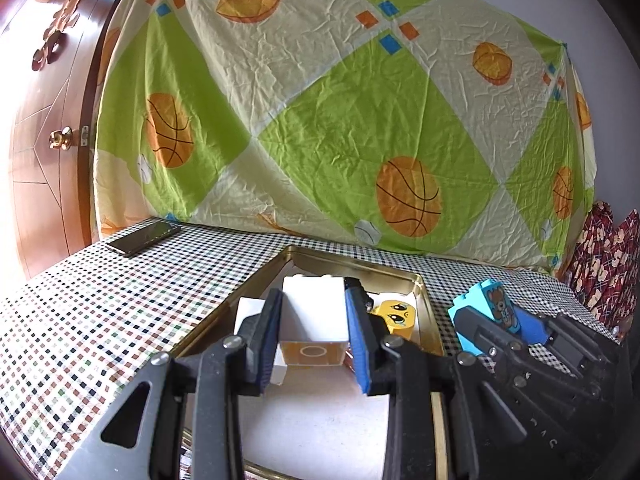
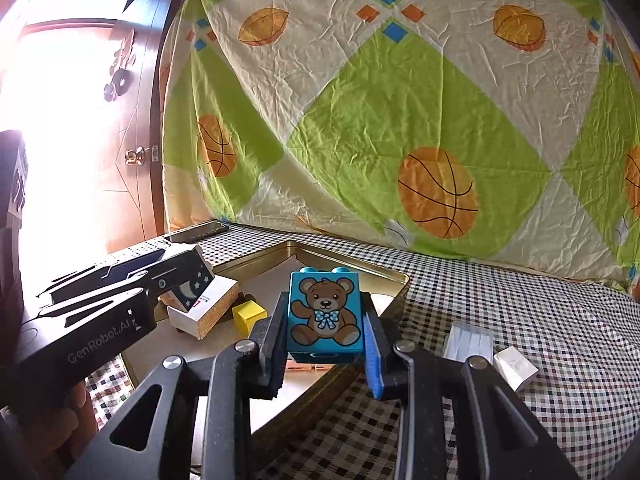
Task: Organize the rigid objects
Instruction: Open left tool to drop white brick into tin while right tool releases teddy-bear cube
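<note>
My left gripper point(image 1: 314, 320) is shut on a white block point(image 1: 314, 312) with an orange underside and holds it over the gold metal tray point(image 1: 416, 280). A yellow face block point(image 1: 398, 316) lies in the tray just right of it. My right gripper point(image 2: 326, 332) is shut on a blue block with a teddy bear picture point(image 2: 325, 314), held above the tray's right rim point(image 2: 400, 286). That blue block also shows in the left wrist view point(image 1: 486, 312). In the right wrist view, the left gripper point(image 2: 188, 280) sits over a white and gold box point(image 2: 208, 308) and a yellow cube point(image 2: 248, 314).
A checked cloth covers the table point(image 1: 100, 300). A dark phone point(image 1: 144, 238) lies at the back left. A clear packet point(image 2: 468, 340) and a small white block point(image 2: 514, 368) lie on the cloth right of the tray. A sheet with a basketball print point(image 1: 320, 120) hangs behind. A wooden door point(image 1: 44, 140) stands at left.
</note>
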A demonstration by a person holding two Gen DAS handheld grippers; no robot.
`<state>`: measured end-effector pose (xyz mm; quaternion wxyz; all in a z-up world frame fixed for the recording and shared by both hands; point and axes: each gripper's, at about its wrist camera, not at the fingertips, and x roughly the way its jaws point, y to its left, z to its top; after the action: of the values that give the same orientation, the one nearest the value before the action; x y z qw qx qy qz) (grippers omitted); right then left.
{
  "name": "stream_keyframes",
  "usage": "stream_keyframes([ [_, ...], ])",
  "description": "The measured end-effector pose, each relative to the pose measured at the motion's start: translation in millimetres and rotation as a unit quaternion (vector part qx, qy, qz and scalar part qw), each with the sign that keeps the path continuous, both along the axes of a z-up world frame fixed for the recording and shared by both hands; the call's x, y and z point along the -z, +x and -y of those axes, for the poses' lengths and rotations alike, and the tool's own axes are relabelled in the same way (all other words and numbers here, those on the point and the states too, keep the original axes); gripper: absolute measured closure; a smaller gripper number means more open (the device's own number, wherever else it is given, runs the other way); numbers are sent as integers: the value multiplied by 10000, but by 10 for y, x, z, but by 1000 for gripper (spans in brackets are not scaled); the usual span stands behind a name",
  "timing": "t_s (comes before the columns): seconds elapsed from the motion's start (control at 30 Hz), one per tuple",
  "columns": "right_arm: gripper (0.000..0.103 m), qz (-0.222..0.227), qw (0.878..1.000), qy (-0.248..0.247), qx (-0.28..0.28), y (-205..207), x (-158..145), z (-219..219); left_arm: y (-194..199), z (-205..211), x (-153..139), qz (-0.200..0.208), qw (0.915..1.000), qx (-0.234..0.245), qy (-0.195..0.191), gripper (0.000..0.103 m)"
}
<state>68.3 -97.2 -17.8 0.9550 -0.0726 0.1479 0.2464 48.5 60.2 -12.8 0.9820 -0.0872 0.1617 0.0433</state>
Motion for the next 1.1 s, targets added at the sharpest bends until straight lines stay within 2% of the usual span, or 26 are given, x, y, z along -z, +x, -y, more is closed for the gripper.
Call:
stream_keyframes([
  [0.23, 69, -96, 9999, -65, -118, 51, -14, -114, 64, -96, 21, -198, 9998, -57, -23, 73],
  [0.47, 69, -456, 9982, -74, -376, 204, -69, -270, 199, -197, 68, -505, 9987, -42, -42, 73],
  [0.73, 69, -1020, 9927, -368, -530, 538, 51, -502, 382, -236, 143, -892, 9958, -25, 210, 72],
  [0.93, 69, -1210, 9896, -503, -596, 634, 138, -596, 438, -259, 171, -1010, 9944, -49, 299, 72],
  [1.07, 56, -1243, 9898, -457, -523, 658, 146, -555, 460, -259, 169, -1040, 9941, -70, 311, 67],
  [1.1, 55, -1250, 9900, -427, -492, 663, 138, -529, 456, -262, 168, -1041, 9940, -102, 308, 61],
])
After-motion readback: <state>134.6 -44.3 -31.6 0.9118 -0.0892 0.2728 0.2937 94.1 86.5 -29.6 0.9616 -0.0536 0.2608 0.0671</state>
